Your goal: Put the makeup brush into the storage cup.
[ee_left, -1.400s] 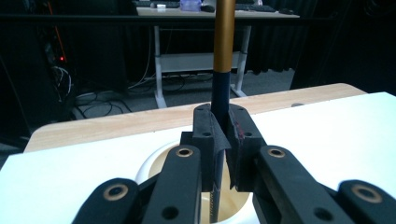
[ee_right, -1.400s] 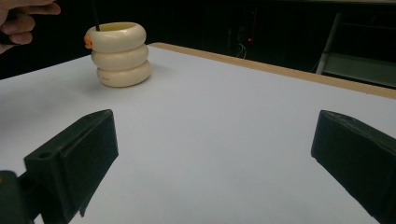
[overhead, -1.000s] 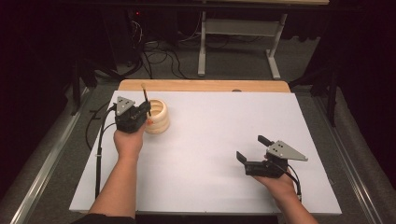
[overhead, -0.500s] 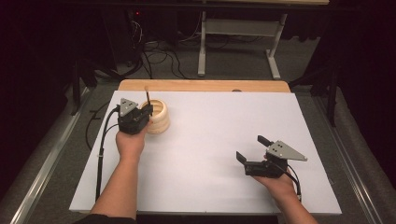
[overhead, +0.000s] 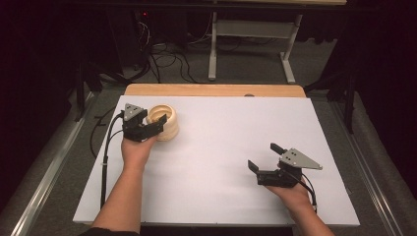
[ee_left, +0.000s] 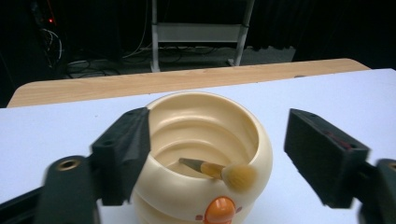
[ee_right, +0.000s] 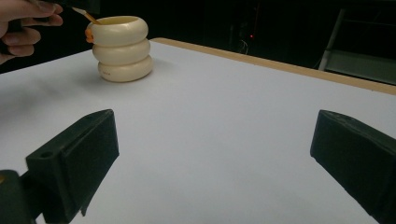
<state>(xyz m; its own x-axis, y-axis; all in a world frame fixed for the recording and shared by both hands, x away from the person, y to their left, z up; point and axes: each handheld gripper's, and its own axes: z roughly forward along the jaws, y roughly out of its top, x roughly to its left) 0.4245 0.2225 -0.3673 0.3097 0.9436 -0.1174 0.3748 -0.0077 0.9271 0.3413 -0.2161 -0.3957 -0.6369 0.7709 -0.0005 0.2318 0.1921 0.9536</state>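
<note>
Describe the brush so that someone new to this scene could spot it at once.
On the white table, near its far left corner, stands a cream ribbed pot in front of the left gripper. The brush lies inside it, its tan bristle head on the rim above an orange knob, its dark handle slanting down inside.

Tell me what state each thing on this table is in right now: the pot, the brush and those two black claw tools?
Cream ribbed pot: upright on the white table, open-topped, brush inside.
Brush: leaning in the pot, bristle end over the rim, free of both jaws.
Left gripper: jaws just opened, standing apart either side of the pot.
Right gripper: open, nothing between its jaws.
</note>
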